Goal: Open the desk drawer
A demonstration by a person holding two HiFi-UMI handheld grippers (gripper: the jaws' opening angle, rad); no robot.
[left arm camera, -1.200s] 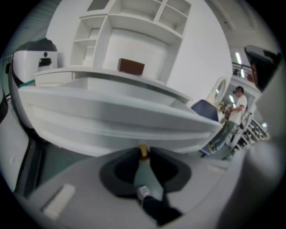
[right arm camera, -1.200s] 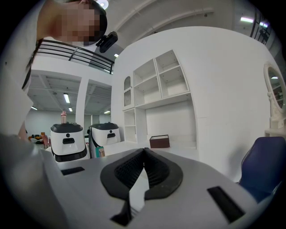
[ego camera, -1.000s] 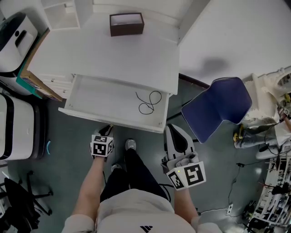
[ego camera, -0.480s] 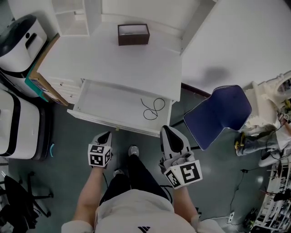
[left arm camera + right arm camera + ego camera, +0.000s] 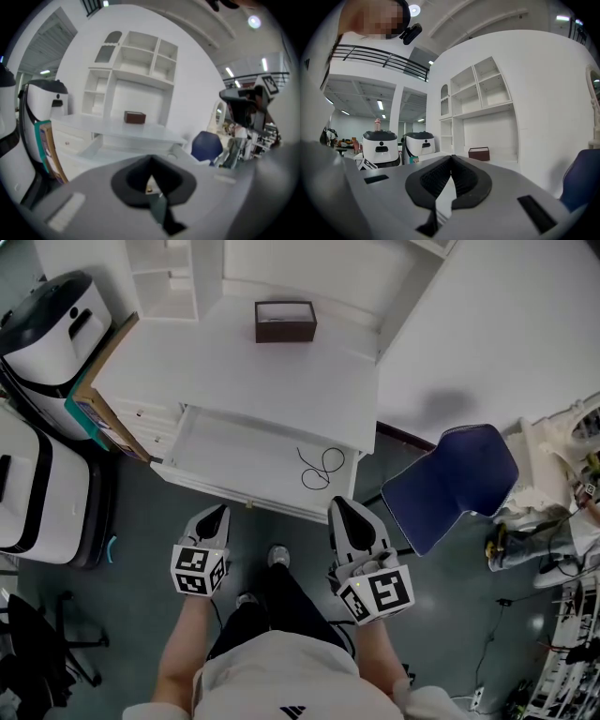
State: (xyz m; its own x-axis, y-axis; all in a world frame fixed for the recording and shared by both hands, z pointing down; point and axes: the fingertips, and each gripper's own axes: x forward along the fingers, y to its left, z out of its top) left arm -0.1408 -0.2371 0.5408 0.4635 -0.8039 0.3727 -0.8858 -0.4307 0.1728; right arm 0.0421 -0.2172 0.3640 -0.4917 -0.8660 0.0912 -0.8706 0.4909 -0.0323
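The white desk (image 5: 272, 371) has its drawer (image 5: 234, 491) pulled out, and a loop of black cable (image 5: 322, 468) lies in the drawer's right end. My left gripper (image 5: 217, 515) hangs in front of the drawer's front edge, apart from it, shut with nothing between its pads. In the left gripper view the drawer (image 5: 96, 144) shows beyond the closed left gripper (image 5: 150, 161). My right gripper (image 5: 345, 511) floats near the drawer's right corner, shut and empty; in the right gripper view the right gripper (image 5: 451, 160) points level toward the shelves.
A brown box (image 5: 286, 321) sits at the back of the desk under white shelves (image 5: 169, 277). White machines (image 5: 52, 320) and a leaning board (image 5: 108, 413) stand to the left. A blue chair (image 5: 450, 484) is to the right, with cluttered gear (image 5: 562, 521) beyond.
My left gripper has come away from the drawer's front edge, back toward the person and upward. The right gripper drifted slightly. The drawer stays pulled out.
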